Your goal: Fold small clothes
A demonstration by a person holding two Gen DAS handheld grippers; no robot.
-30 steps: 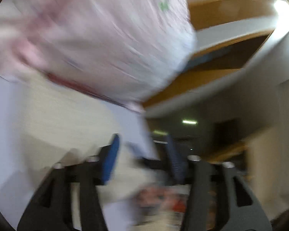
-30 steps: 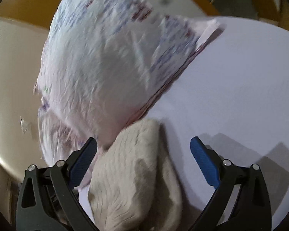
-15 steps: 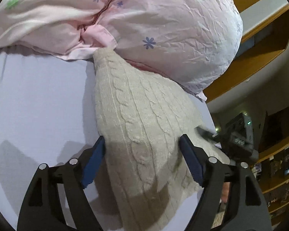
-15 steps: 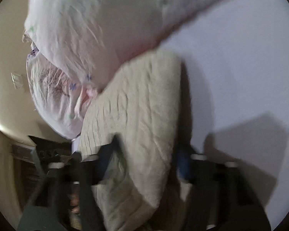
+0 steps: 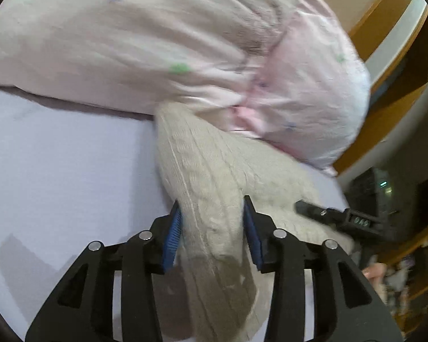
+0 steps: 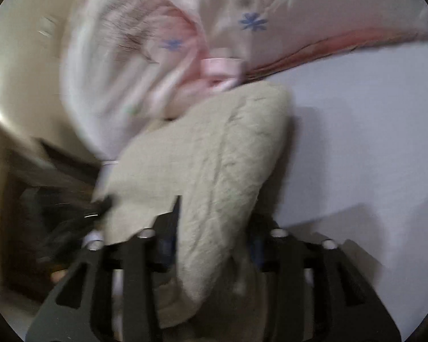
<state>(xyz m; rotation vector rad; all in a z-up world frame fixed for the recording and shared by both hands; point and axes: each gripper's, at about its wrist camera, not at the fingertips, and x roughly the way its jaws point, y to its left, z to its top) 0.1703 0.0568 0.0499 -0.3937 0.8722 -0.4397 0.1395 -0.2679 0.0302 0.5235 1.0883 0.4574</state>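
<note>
A cream cable-knit garment [image 5: 214, 176] lies on the lavender sheet [image 5: 71, 165], its far end against a pink floral pillow [image 5: 185, 42]. My left gripper [image 5: 212, 216] is shut on a bunched fold of the knit, blue pads pressing both sides. The right gripper's black tip shows at the knit's right edge in the left wrist view [image 5: 322, 213]. In the right wrist view, the same knit [image 6: 214, 165] fills the jaws of my right gripper [image 6: 214, 213], which is shut on it. The frame is blurred.
The pink floral pillow [image 6: 214, 28] lies just beyond the knit. The bed's edge is at the right in the left wrist view, with a wooden headboard [image 5: 385, 28] and dark shelves [image 5: 399, 199] beyond. A beige wall [image 6: 20, 71] is at left in the right view.
Both grippers have closed from wide open onto the cream knit. The knit is now bunched and lifted between each pair of jaws.
</note>
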